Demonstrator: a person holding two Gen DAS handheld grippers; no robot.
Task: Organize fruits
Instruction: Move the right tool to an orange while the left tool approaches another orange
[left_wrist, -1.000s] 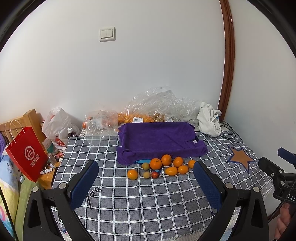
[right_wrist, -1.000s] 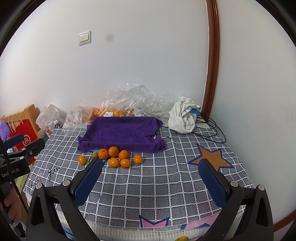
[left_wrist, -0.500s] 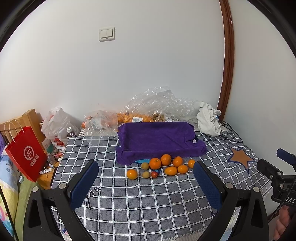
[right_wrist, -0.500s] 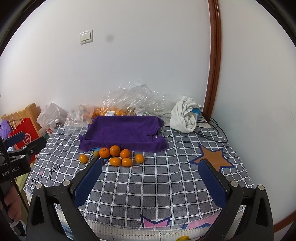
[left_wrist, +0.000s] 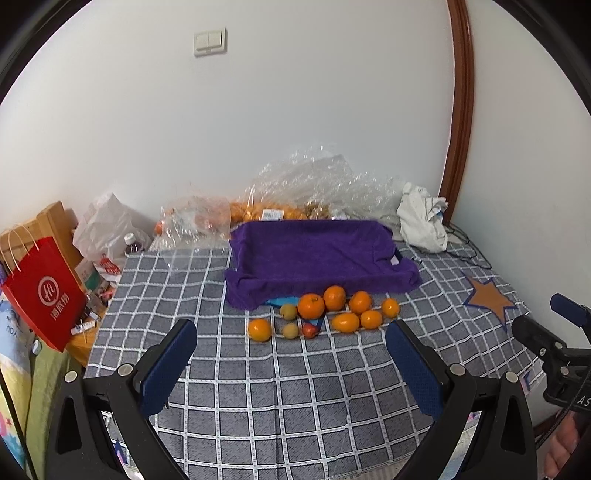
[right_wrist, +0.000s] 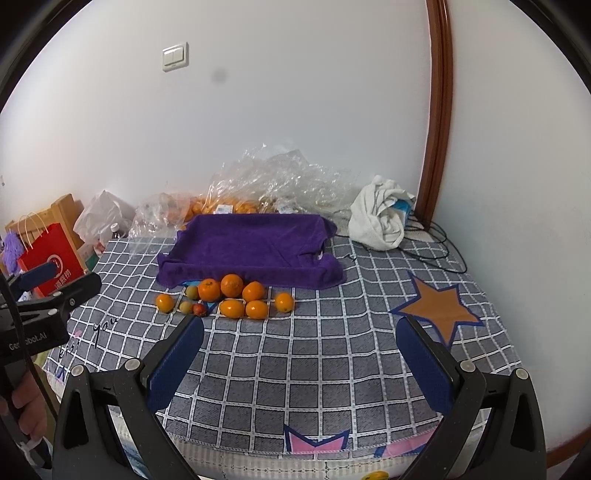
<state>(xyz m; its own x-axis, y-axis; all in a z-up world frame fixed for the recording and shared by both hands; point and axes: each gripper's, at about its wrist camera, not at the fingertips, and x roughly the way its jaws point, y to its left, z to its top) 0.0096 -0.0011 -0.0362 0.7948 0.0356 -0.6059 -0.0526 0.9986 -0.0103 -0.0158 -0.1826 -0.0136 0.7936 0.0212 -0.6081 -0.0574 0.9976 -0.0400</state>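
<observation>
Left gripper (left_wrist: 290, 363) and right gripper (right_wrist: 301, 352) both fingers apart, empty, oranges (left_wrist: 334, 310) clustered ahead beside purple towel (left_wrist: 317, 258).

Red paper bag (left_wrist: 44, 291) stands at the left edge, white cloth (left_wrist: 421, 218) bunched in the far corner, black cables (right_wrist: 436, 243) beside it, light switch (left_wrist: 209, 40) up on the wall.

Cloth (right_wrist: 258, 369): "You" (cursive).
</observation>
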